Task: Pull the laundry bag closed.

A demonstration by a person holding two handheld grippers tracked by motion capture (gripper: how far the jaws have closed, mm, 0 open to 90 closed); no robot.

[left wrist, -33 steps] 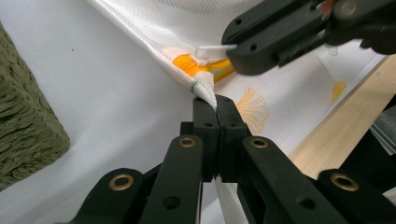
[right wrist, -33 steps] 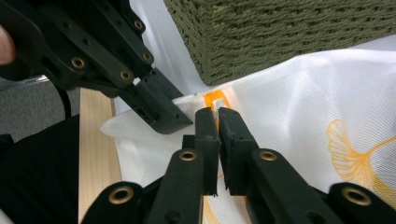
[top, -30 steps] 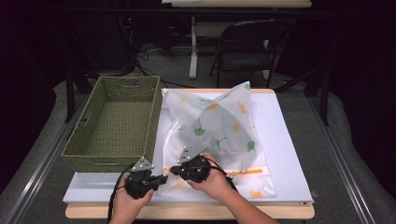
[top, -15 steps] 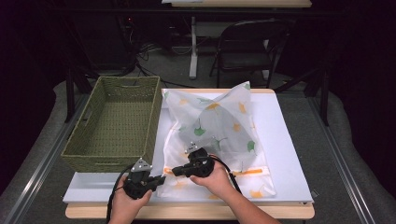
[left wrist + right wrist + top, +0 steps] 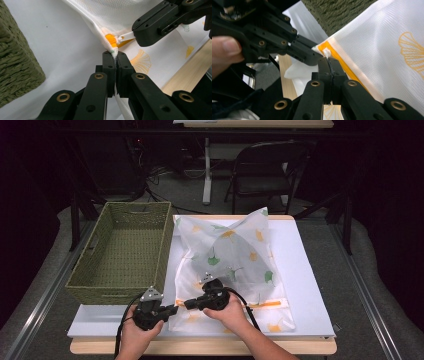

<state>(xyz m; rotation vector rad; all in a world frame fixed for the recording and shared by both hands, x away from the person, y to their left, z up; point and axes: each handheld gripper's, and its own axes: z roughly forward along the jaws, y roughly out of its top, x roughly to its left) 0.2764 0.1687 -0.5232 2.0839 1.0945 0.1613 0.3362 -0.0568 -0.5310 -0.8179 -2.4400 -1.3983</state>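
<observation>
One mesh bag (image 5: 235, 255) and one basket (image 5: 122, 252) sit on the surface (image 5: 305, 270); near its front edge, the left hand-held gripper (image 5: 113, 55) clamps the bag's corner and the right hand-held gripper (image 5: 328, 60) clamps the zipper pull (image 5: 327, 53).

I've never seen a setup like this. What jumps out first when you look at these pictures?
First, the white mesh bag printed with green and orange leaves, spread over the white table. At its near left corner the two black tools meet: the left gripper pinches the bag's corner, and the right gripper is shut on the white zipper pull beside the orange zipper. To the left stands an open green woven basket.
</observation>
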